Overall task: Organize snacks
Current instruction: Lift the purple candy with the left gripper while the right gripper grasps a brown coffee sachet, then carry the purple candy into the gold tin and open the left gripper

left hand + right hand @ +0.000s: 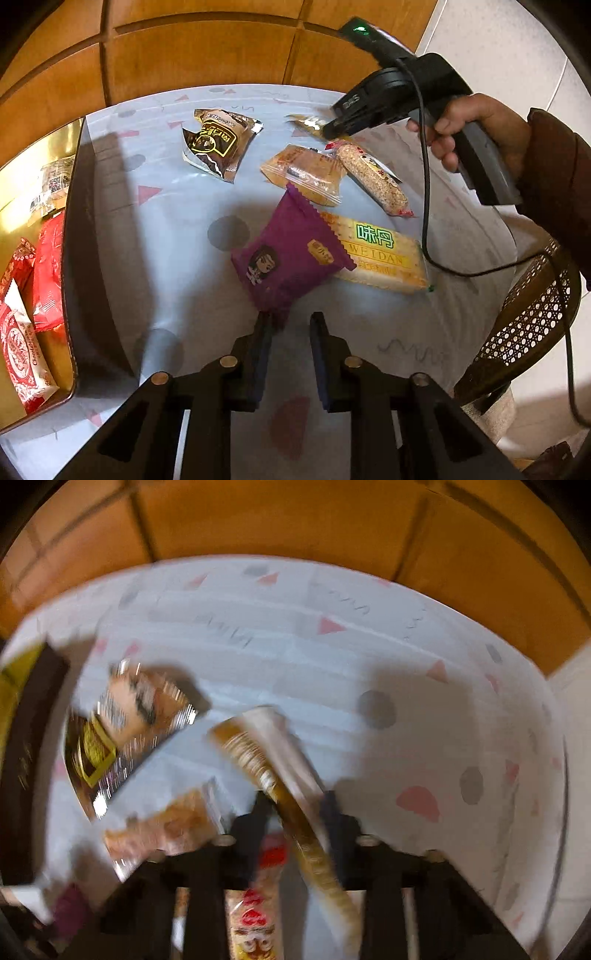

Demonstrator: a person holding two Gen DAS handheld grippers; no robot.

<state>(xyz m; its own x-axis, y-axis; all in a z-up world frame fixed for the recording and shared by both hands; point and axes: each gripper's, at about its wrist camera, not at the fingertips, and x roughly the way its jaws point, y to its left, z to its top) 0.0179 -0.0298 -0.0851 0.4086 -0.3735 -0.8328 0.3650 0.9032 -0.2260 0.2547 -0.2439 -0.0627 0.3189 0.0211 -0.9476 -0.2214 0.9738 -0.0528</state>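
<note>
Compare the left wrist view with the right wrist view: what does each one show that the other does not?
Only the left wrist view shows the purple packet, the WEIDAN cracker pack, the gold tray with red packets, and the person's hand. Only the blurred right wrist view shows a thin gold stick packet between the right gripper's jaws. Both show the dark brown packet and the patterned tablecloth.

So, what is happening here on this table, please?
A person is sorting snacks with a gripper in each hand. The left gripper is at the corner of the purple packet, its jaws narrow with one pad against the wrapper. The right gripper has closed on a long gold-wrapped snack. Several packets still lie on the tablecloth, and the gold box at the left already holds some red ones.
</note>
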